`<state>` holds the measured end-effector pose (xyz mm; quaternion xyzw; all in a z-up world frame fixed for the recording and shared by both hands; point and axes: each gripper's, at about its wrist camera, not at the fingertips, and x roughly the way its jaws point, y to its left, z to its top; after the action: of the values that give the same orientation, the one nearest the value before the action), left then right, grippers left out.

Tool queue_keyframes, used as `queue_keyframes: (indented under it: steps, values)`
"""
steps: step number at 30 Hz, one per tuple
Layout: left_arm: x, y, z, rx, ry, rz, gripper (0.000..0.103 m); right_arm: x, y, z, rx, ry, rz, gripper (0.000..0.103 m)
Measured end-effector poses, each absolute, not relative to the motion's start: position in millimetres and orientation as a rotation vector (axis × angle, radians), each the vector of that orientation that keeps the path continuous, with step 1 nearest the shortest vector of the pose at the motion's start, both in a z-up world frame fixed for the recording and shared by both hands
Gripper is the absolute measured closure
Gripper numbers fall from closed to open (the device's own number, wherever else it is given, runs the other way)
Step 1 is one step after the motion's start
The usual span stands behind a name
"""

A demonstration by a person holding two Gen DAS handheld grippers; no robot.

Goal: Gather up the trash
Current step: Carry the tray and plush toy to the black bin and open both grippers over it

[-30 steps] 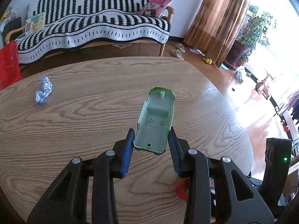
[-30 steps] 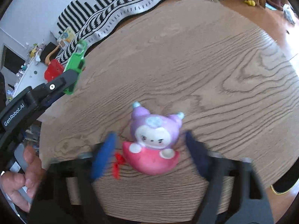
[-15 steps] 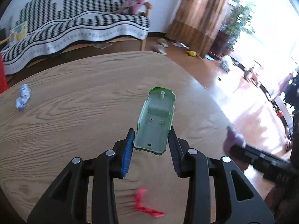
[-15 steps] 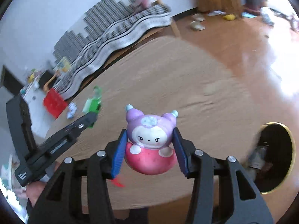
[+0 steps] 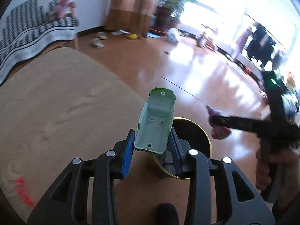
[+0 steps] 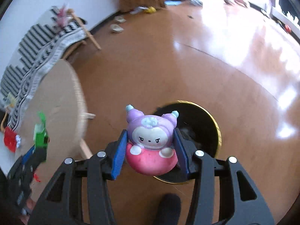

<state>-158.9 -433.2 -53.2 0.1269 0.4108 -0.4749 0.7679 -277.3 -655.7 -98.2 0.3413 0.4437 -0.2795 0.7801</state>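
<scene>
**Both claws loaded above the gold-rimmed bin**

The left gripper [image 5: 151,146] pinches a green plastic toy shell [image 5: 155,123] between its blue pads [image 5: 128,153], the shell's hollow side facing the camera and its far end pointing up toward the middle of the frame. Just behind and below the shell, lower centre-right, lies the dark mouth of a trash bin [image 5: 207,136] with a gold rim, standing on the glossy wooden floor [image 5: 168,65]. The round wooden table [image 5: 56,103] fills the left half of the frame, with a red scrap [image 5: 21,189] on it at lower left.

The right gripper [image 6: 150,153] is pressed onto a purple and pink figurine [image 6: 151,142], held upright with its face toward the camera at frame centre. The bin's rim [image 6: 218,131] curves just behind and right of it. The table edge [image 6: 79,101] sits at left; at the lower left the other gripper shows, blurred, with the green shell. A striped sofa [image 6: 37,43] occupies the upper left.
</scene>
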Motion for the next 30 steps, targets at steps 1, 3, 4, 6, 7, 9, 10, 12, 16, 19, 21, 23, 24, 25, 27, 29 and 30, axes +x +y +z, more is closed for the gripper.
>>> queue_keyframes:
  steps: [1, 3, 4, 6, 7, 9, 10, 12, 16, 19, 21, 23, 24, 25, 27, 29, 30]
  values:
    - [-166, -441, -57, 0.289, 0.891, -1.049, 0.067, -281, -662, -102, 0.751, 0.966, -0.610, 0.055]
    - [-177, -450, -62, 0.315, 0.891, -1.071, 0.067, -285, -671, -110, 0.775, 0.984, -0.626, 0.055]
    - [-180, -454, -64, 0.326, 0.891, -1.078, 0.067, -284, -671, -111, 0.781, 0.990, -0.631, 0.055]
    - [-186, -460, -70, 0.343, 0.895, -1.085, 0.067, -281, -672, -116, 0.791, 1.001, -0.637, 0.054]
    - [-187, -463, -71, 0.348, 0.897, -1.086, 0.067, -282, -674, -119, 0.796, 1.006, -0.640, 0.054]
    - [-185, -465, -73, 0.353, 0.902, -1.085, 0.067, -283, -675, -123, 0.802, 1.016, -0.647, 0.054]
    - [-186, -465, -74, 0.354, 0.905, -1.084, 0.067, -282, -675, -124, 0.803, 1.019, -0.649, 0.054]
    - [-186, -466, -76, 0.353, 0.911, -1.084, 0.067, -282, -676, -126, 0.804, 1.022, -0.653, 0.054]
    - [-182, -475, -78, 0.356, 0.920, -1.084, 0.067, -277, -680, -126, 0.800, 1.015, -0.655, 0.052]
    - [-183, -480, -81, 0.358, 0.928, -1.087, 0.067, -277, -675, -124, 0.796, 1.002, -0.661, 0.039]
    - [-185, -483, -84, 0.363, 0.931, -1.090, 0.067, -279, -675, -120, 0.783, 0.987, -0.674, 0.033]
    - [-187, -485, -87, 0.368, 0.936, -1.094, 0.067, -281, -675, -116, 0.779, 0.976, -0.685, 0.033]
    - [-188, -486, -89, 0.370, 0.938, -1.096, 0.067, -283, -676, -115, 0.785, 0.966, -0.691, 0.033]
    - [-188, -488, -90, 0.373, 0.942, -1.098, 0.067, -285, -677, -113, 0.786, 0.959, -0.700, 0.032]
    - [-189, -491, -95, 0.379, 0.954, -1.108, 0.067, -288, -677, -109, 0.781, 0.945, -0.722, 0.031]
    - [-189, -496, -100, 0.389, 0.968, -1.124, 0.067, -293, -678, -105, 0.780, 0.924, -0.742, 0.029]
    - [-187, -499, -102, 0.395, 0.973, -1.131, 0.067, -294, -678, -104, 0.780, 0.917, -0.749, 0.029]
